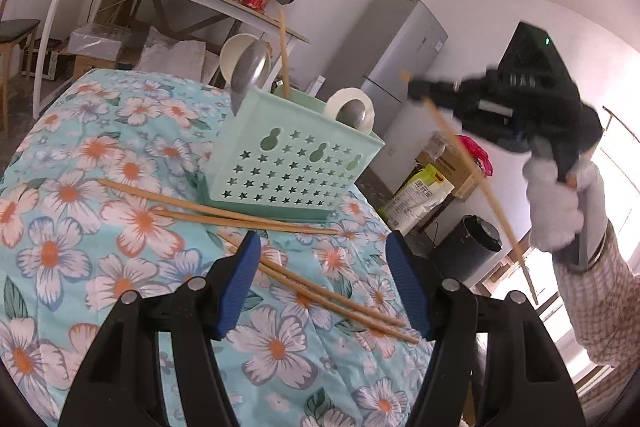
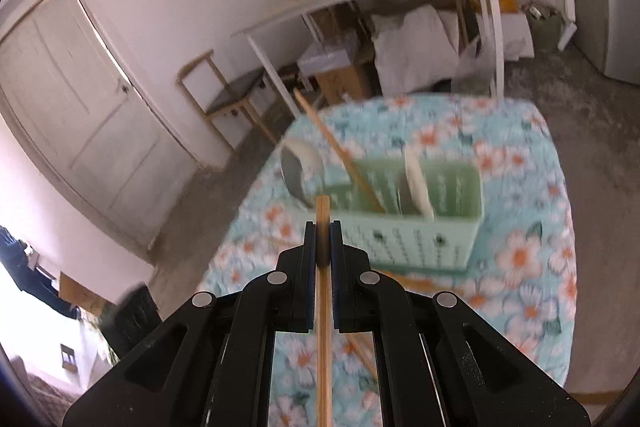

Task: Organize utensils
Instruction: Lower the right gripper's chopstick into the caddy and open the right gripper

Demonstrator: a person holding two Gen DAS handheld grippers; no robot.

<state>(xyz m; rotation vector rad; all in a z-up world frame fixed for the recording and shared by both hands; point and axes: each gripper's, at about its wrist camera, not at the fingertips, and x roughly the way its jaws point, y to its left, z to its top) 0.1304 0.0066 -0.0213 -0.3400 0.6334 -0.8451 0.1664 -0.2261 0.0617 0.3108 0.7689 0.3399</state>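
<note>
Right claw [image 2: 323, 241]: clamped on one wooden chopstick [image 2: 323, 327], raised above the desk [image 2: 532, 311]
Left claw [image 1: 324, 285]: spread wide, holding nothing, over loose chopsticks [image 1: 320, 297] lying on the floral cloth
Green caddy [image 1: 292, 167]: upright on the desk, spoons [image 1: 250, 73] and one chopstick inside

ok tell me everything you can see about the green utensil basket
The green utensil basket is pale mint plastic, box-shaped, its walls punched with star and gourd-shaped holes, on a darker green base. It stands upright on the floral cloth. Inside stand one wooden chopstick, metal spoons and white spoons. Loose chopsticks lie against its base. Neither gripper touches it.
</note>
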